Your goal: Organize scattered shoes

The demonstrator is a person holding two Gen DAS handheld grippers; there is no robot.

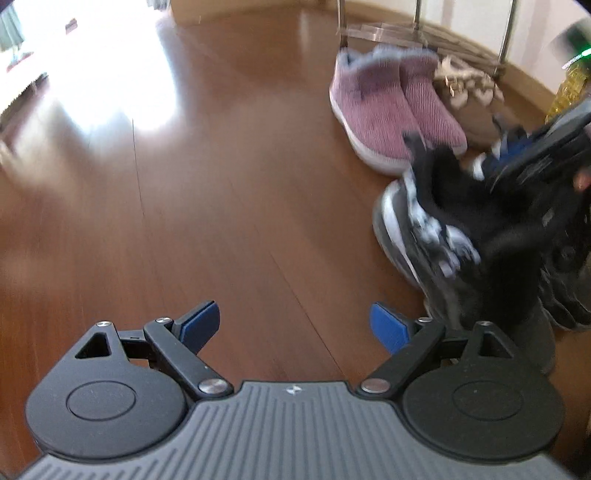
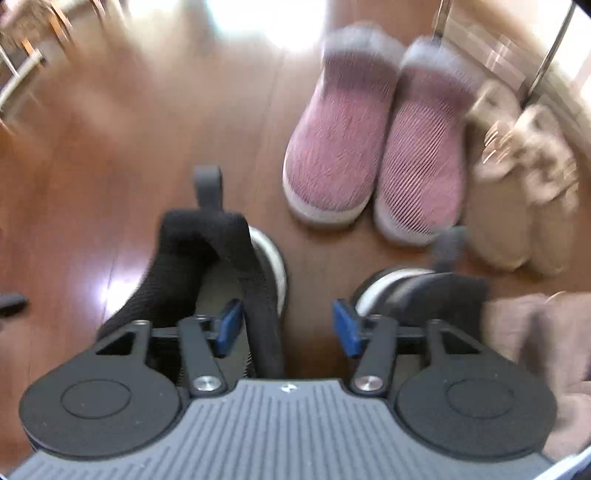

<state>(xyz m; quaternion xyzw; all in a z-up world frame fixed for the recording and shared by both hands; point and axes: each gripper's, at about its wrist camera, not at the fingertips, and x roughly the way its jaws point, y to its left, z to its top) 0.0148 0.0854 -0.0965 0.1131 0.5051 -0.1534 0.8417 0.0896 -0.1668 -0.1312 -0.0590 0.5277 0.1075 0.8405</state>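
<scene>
A pair of pink ribbed slippers (image 1: 388,110) with grey fur cuffs stands on the wood floor, also in the right wrist view (image 2: 340,147). Beige fluffy slippers (image 2: 524,184) sit to their right. Two black sneakers with white soles stand close below my right gripper (image 2: 286,326): one (image 2: 207,266) under its left finger, the other (image 2: 424,291) by its right finger. My right gripper is open, its jaws straddling the gap between the sneakers. My left gripper (image 1: 295,328) is open and empty over bare floor, left of the sneakers (image 1: 424,229).
A metal rack (image 1: 424,29) with chrome legs stands against the wall behind the slippers. A brownish-pink fabric item (image 2: 546,354) lies at the right. Chair legs (image 2: 22,59) show at far left. Wood floor (image 1: 203,184) stretches left, with bright glare.
</scene>
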